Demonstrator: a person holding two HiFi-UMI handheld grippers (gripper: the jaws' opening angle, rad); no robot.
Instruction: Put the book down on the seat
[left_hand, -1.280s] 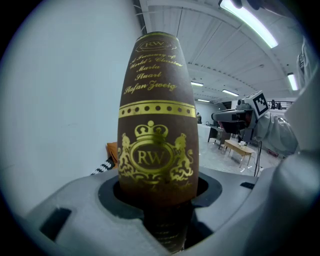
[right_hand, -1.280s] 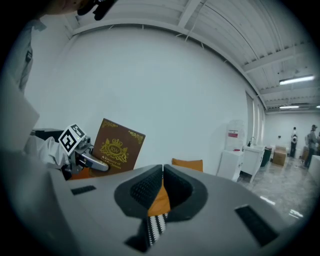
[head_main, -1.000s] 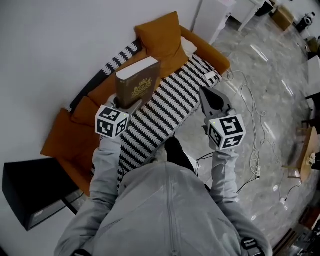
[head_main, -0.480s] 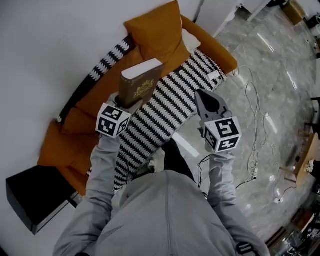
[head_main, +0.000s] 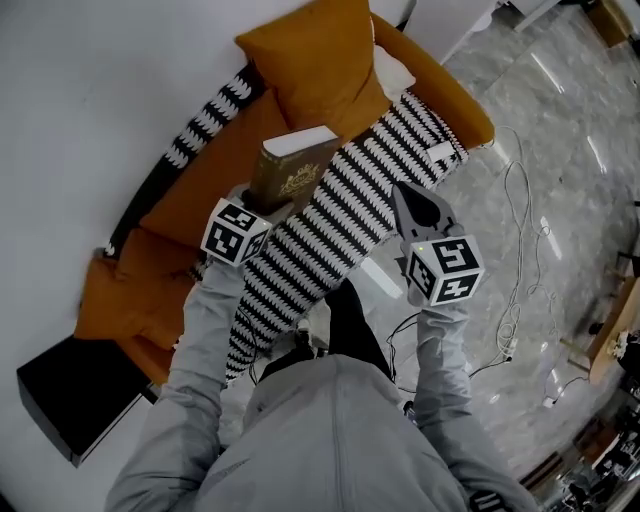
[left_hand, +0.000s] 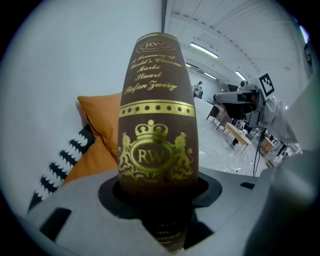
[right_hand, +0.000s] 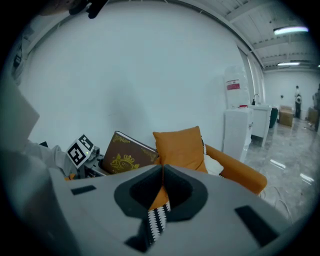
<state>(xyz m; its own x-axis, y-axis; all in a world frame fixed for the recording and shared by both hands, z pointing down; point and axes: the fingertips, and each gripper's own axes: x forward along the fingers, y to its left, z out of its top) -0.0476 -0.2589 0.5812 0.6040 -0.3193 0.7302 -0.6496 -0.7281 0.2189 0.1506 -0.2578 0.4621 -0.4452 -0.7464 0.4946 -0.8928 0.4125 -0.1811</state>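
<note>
Black, boxy furniture (head_main: 70, 395) sits at the near left, just beside an orange sofa (head_main: 190, 190) that runs along the white wall (head_main: 90, 90). To its right, the left claw (head_main: 258, 203) is clamped on the lower end of a brown book (head_main: 293, 172) with a gold crest on its cover. The jaws stand wide against the thick volume. The book rises from the claw, leaning a little, over the sofa where the orange upholstery meets a black-and-white striped blanket (head_main: 340, 220). It is carried in the claw, not lying flat on the sofa. Beyond it, an orange cushion (head_main: 315, 60) leans at the far end of the sofa. The blanket drapes from the far end of the sofa down toward the person's grey hooded top (head_main: 330, 440). Further right, the right claw (head_main: 402, 192) hangs over the blanket's right edge, its jaws pressed together with nothing between them. At the right, white cables (head_main: 520, 280) trail across the pale marbled floor (head_main: 560, 200).
</note>
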